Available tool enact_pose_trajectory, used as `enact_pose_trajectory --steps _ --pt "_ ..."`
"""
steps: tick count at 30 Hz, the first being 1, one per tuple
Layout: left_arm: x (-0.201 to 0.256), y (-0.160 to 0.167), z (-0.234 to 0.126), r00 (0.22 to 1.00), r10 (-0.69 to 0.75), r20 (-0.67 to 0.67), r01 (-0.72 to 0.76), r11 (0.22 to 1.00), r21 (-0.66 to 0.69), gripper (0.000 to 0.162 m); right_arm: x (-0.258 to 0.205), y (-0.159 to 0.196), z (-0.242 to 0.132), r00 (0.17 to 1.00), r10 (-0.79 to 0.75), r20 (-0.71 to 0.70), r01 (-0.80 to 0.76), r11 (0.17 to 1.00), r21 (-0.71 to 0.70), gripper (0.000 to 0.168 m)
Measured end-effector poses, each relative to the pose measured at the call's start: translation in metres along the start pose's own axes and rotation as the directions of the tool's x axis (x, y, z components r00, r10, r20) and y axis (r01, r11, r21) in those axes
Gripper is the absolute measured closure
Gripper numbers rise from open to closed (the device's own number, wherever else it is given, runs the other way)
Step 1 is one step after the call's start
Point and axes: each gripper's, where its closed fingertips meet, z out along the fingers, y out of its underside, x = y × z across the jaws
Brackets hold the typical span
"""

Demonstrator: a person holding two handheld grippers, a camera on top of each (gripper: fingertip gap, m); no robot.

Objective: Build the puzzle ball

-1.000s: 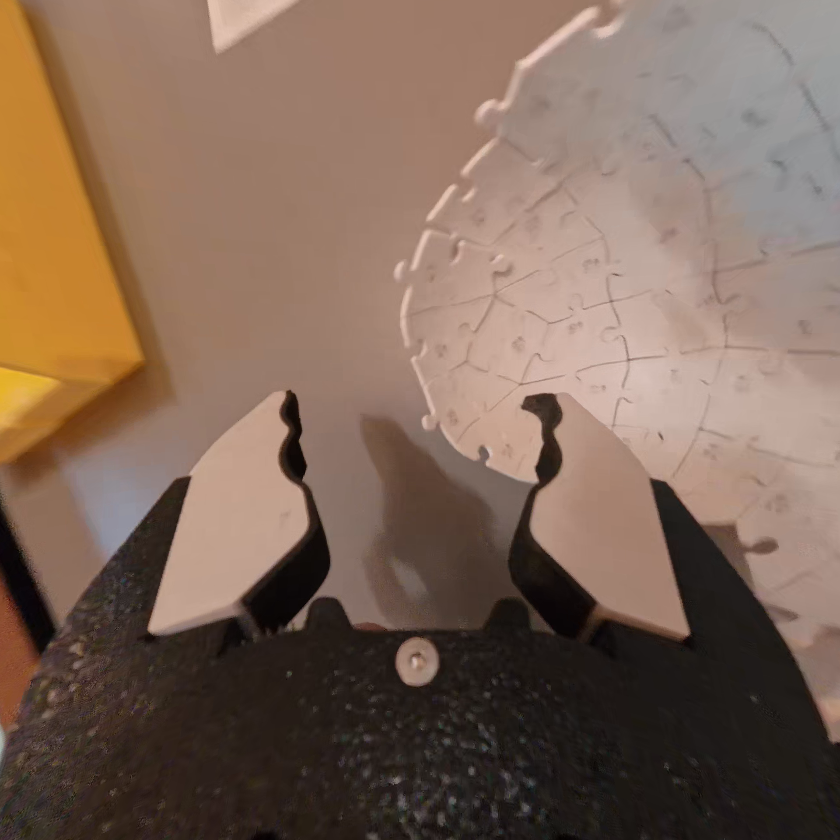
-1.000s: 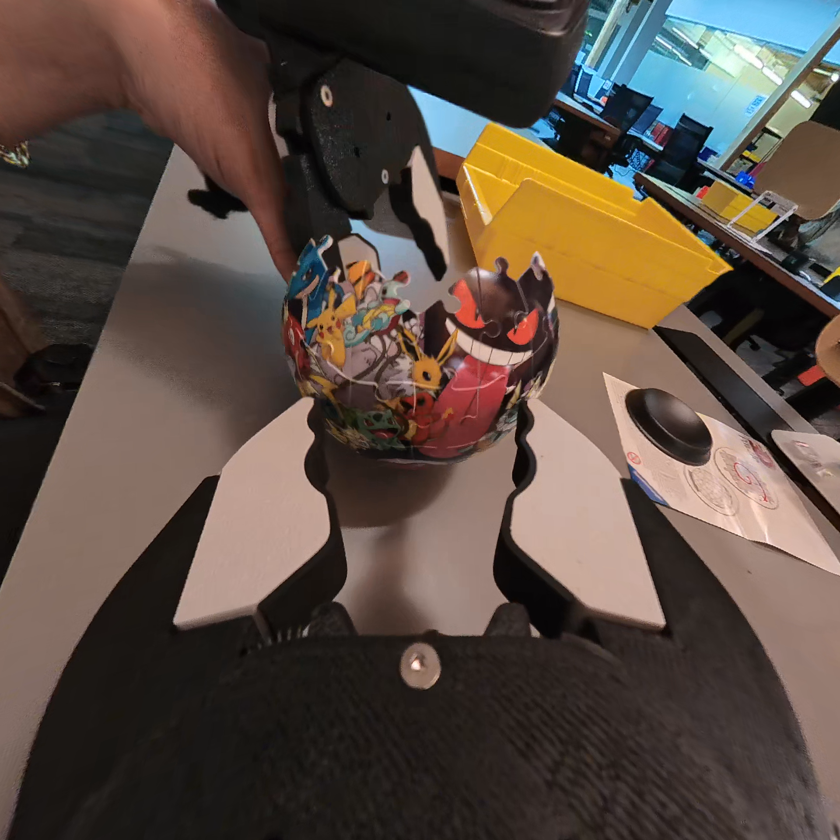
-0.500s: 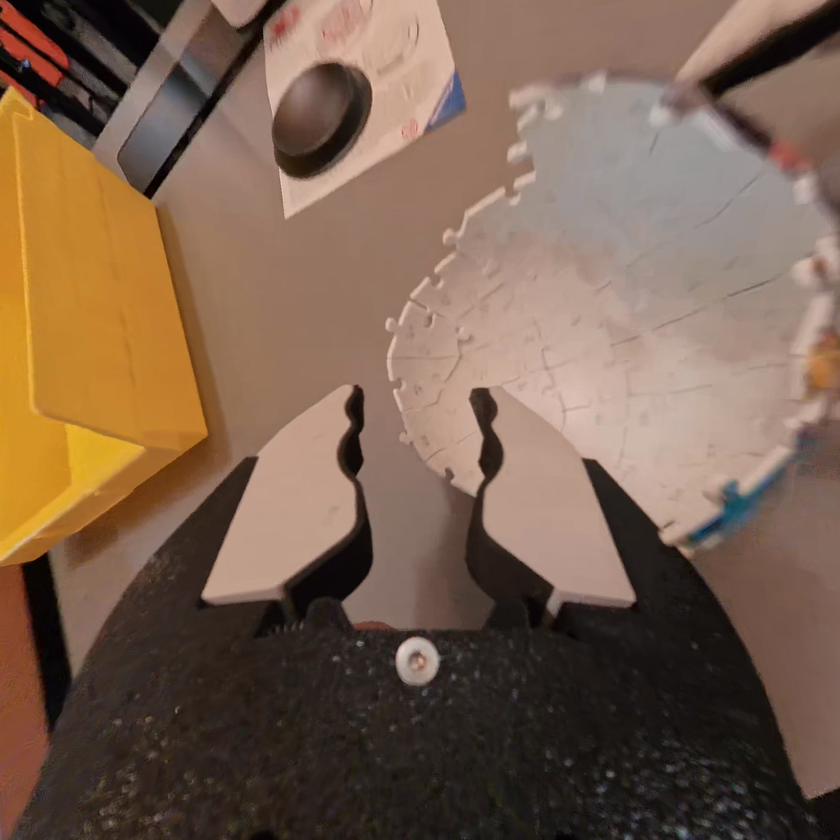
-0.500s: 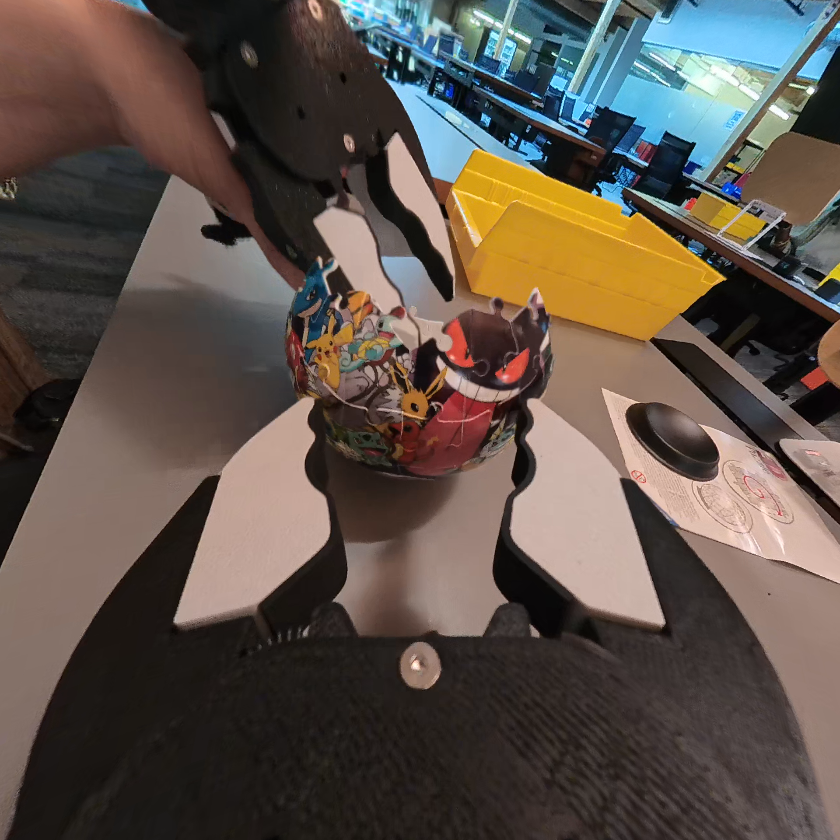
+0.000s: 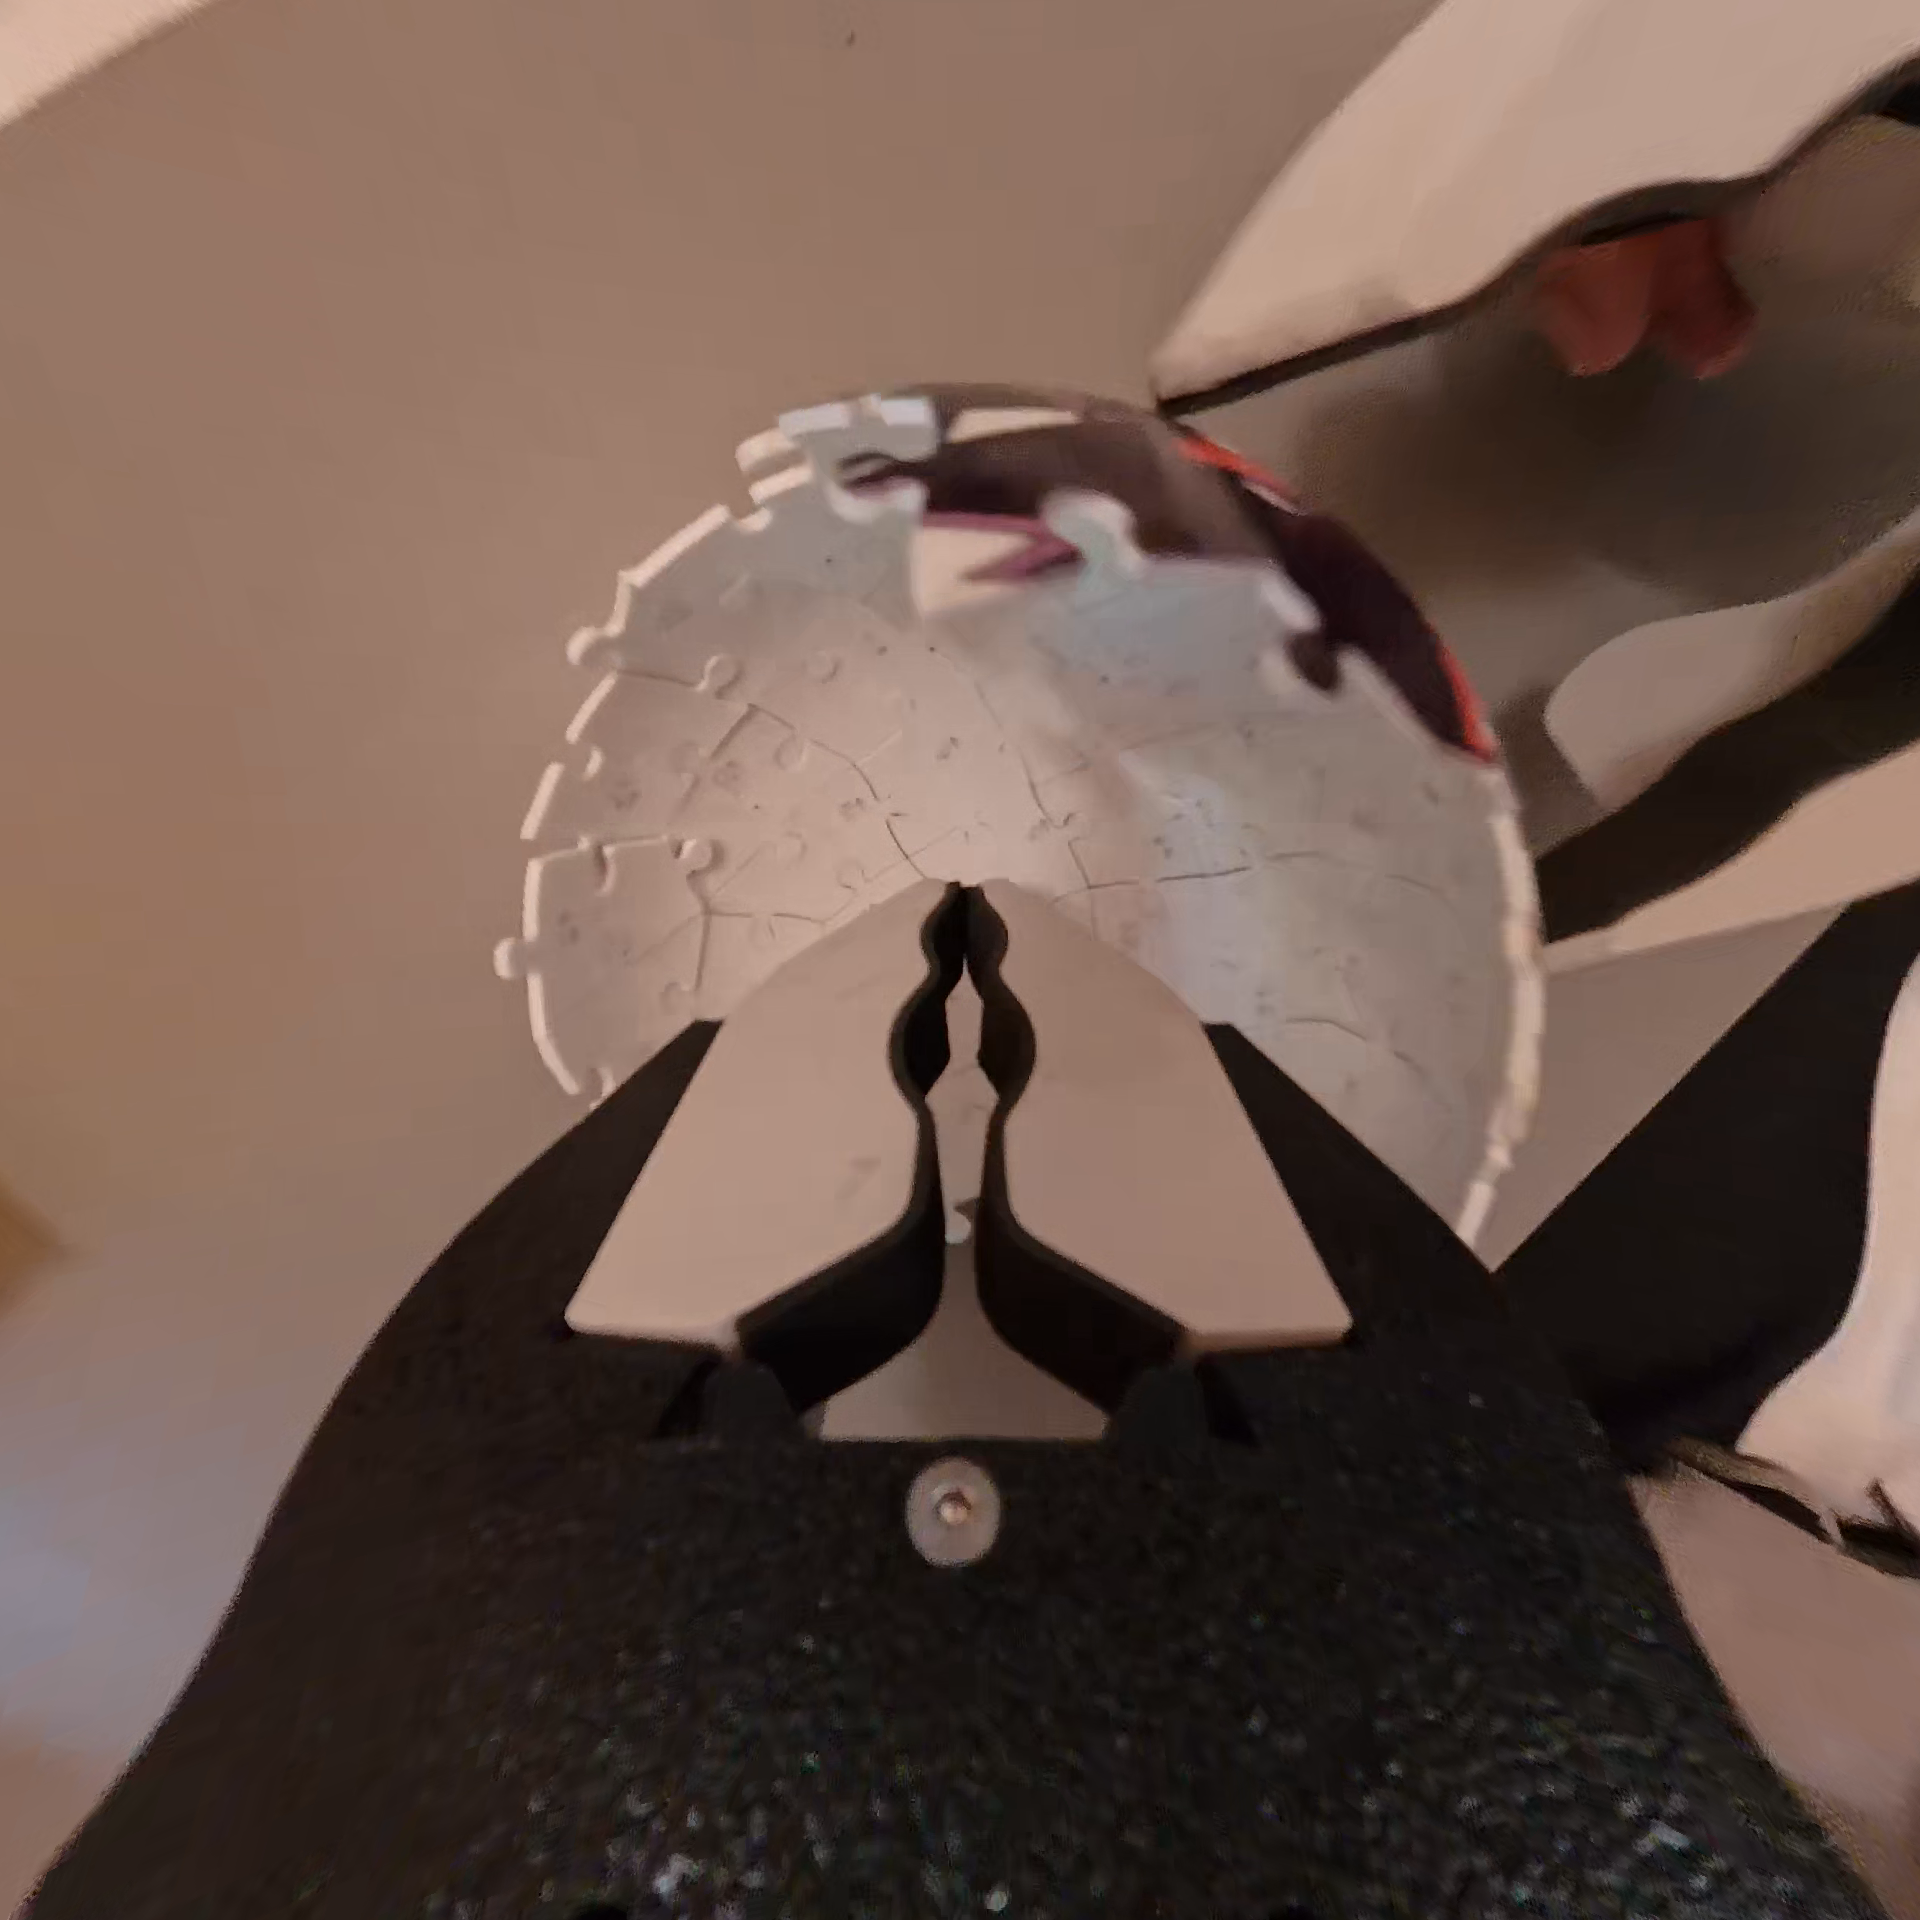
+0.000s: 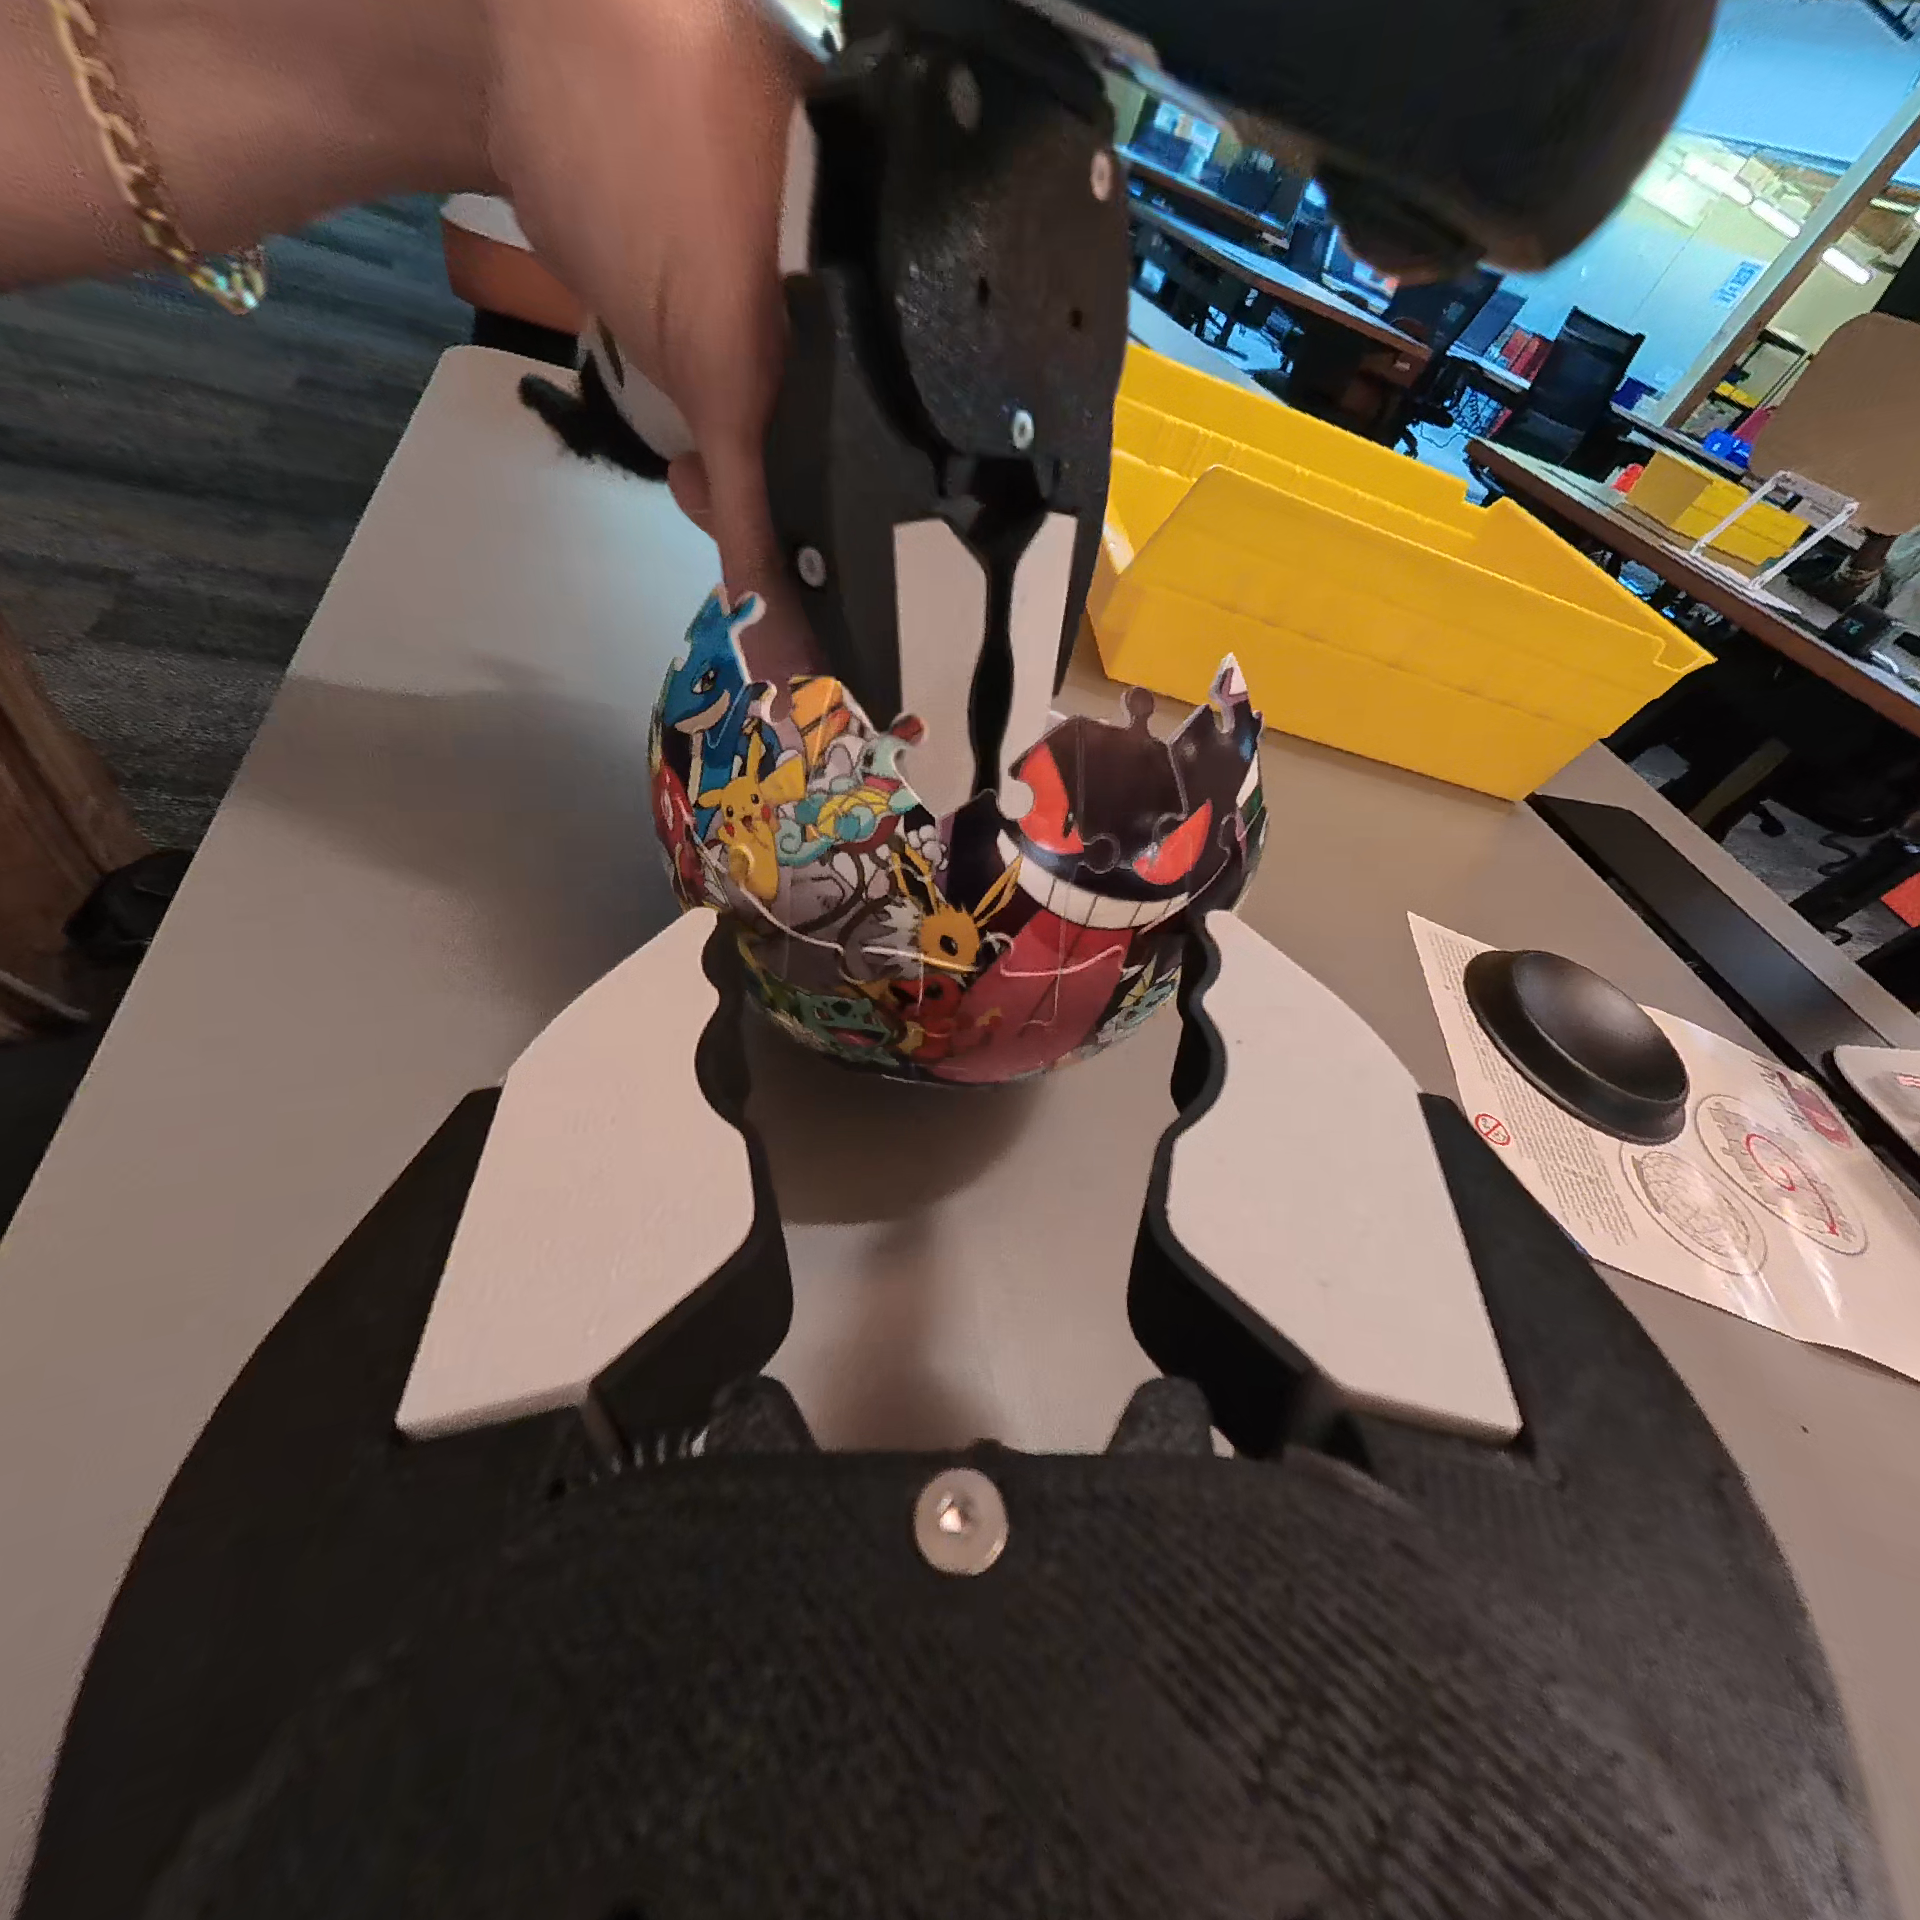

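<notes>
The half-built puzzle ball [image 6: 935,904] is an open bowl with colourful cartoon print, sitting on the grey table [image 6: 364,935]. Its white inside [image 5: 1039,790] shows in the left wrist view. My left gripper [image 5: 961,899] is shut, points straight down into the bowl, and shows from the front in the right wrist view [image 6: 987,769]. I see no piece between its tips. My right gripper [image 6: 956,935] is open, low over the table, with a fingertip on either side of the ball's lower half. One of its white fingers [image 5: 1507,187] shows in the left wrist view.
A yellow bin [image 6: 1351,644] stands behind the ball to the right. A black round stand [image 6: 1574,1039] rests on a printed sheet [image 6: 1714,1195] at the right. A hand [image 6: 644,312] with a bracelet holds the left gripper. The table's left edge is near. Spacing between my two grippers at the tips: around 6 cm.
My left gripper closed from wide open to shut, and moved over the ball to point down into it. The right gripper and the ball stayed put.
</notes>
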Motion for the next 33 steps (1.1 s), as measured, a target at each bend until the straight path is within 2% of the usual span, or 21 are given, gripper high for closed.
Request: enact_pose_trajectory --steps 1,6,12,18,26,31,33 --pt "-0.002 0.001 0.002 1.000 -0.009 0.001 0.009 1.000 -0.025 0.162 0.000 0.000 0.000 1.000 -0.004 0.001 0.004 1.000 -0.002 0.087" --pt "-0.011 0.005 -0.002 0.997 -0.025 0.076 0.033 0.994 -0.108 0.162 0.000 0.003 0.002 1.000 -0.030 0.002 0.030 0.999 -0.020 0.087" --pt "-0.026 0.012 -0.035 0.982 0.026 0.188 -0.012 0.997 -0.076 0.162 0.001 -0.001 0.004 0.999 -0.035 0.003 0.035 0.999 -0.006 0.088" --pt "-0.008 0.027 -0.006 0.994 0.081 0.071 -0.070 0.987 -0.143 0.162 -0.001 -0.007 0.010 0.999 -0.042 0.012 0.042 0.999 0.009 0.088" --pt "-0.016 0.043 0.010 0.996 0.026 0.089 -0.005 0.976 -0.219 0.162 -0.011 -0.002 0.005 0.999 -0.016 0.037 0.016 1.000 0.016 0.081" --pt "-0.015 0.042 0.013 0.998 0.003 0.063 0.010 0.979 -0.204 0.162 -0.007 0.000 0.015 0.990 -0.135 -0.038 0.134 0.991 -0.011 0.069" --pt "-0.016 0.041 0.014 0.999 -0.019 0.043 0.027 0.981 -0.192 0.162 -0.007 -0.003 0.023 0.964 -0.254 -0.084 0.255 0.967 0.003 0.064"
